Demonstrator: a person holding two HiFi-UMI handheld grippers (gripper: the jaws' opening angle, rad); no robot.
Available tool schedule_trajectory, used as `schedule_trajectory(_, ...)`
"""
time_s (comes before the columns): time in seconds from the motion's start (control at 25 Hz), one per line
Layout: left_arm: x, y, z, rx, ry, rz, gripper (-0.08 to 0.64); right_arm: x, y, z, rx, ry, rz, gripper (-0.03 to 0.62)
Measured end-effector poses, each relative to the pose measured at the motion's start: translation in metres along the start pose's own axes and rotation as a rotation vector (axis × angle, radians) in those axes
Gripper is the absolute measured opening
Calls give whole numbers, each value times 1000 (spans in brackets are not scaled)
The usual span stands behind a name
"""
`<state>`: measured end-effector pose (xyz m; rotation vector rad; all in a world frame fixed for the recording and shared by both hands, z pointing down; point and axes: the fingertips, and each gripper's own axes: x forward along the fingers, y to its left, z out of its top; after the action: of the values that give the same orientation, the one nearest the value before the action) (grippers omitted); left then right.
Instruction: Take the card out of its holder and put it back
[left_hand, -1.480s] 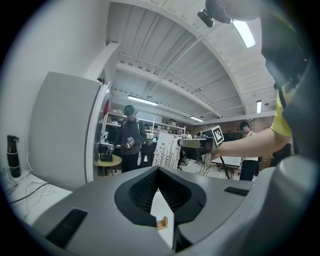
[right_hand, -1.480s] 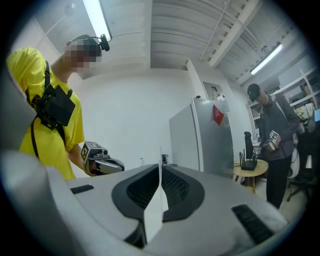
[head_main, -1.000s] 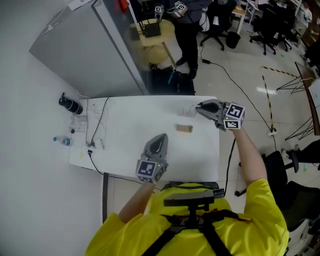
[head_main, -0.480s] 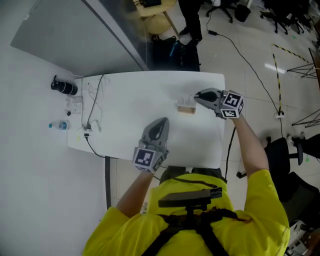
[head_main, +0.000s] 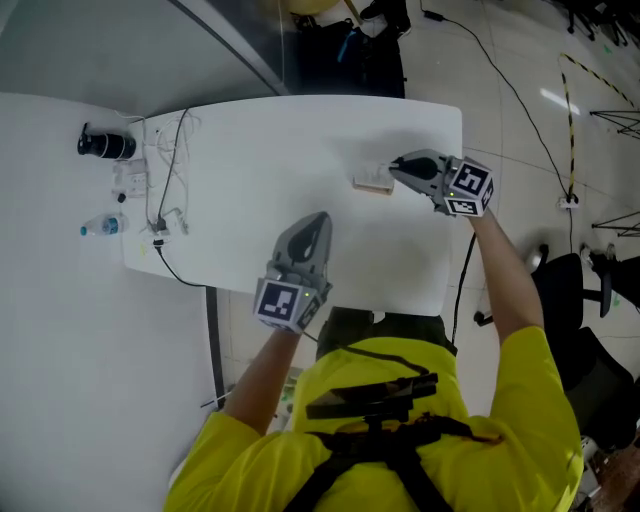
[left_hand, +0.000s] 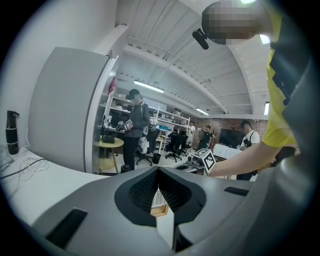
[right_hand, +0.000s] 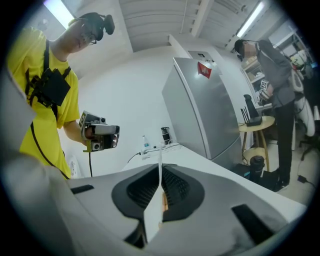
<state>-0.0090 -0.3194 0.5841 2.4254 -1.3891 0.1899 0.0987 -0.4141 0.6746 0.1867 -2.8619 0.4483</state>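
Progress looked roughly mid-task, as a judgement: the card (right_hand: 153, 217) was pinched edge-on btwn the black pads of the right gripper (head_main: 395, 166), jaws closed on it, right at the holder (head_main: 373, 182) near the table's far right side. Whether the card's bottom edge sat in the slot or just clear of it couldn't be told from any view, so it was unclear if this was the lift-out or the return. Either way the card was still gripped, not let go; what was left, at least: seat it upright in the holder and release. The left gripper (head_main: 316, 222) had its jaw tips together w/ nothing btwn them, low over the near part of the table (head_main: 250, 140), well apart from the holder and pointed toward it. Materials: the card was thin, flat, white, stiff enough to stand straight in the pinch, w/ some dark print on one face (too small to read). The holder was a small tan block, wood-like, rectangular, low. The jaw pads were black and finely ribbed, prob. rubbery, set in smooth grey plastic shells; each gripper carried a cube w/ square b/w markers. The table top was white, smooth, matte, w/ rounded corners. At its far left end lay thin cables (head_main: 165, 185), a dark cylinder (head_main: 103, 145) and a small clear bottle (head_main: 98, 228), all well away from the work
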Motion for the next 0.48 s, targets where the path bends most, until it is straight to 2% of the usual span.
schedule_trajectory(0.28, 0, -3, -7, 0, 4, 11, -8, -1, -5, -3, 11, -18, 15, 20)
schedule_trajectory(0.48, 0, 0, -12, -5, 8, 14, -8, -3, -7, -7, 13, -21, -4, 20)
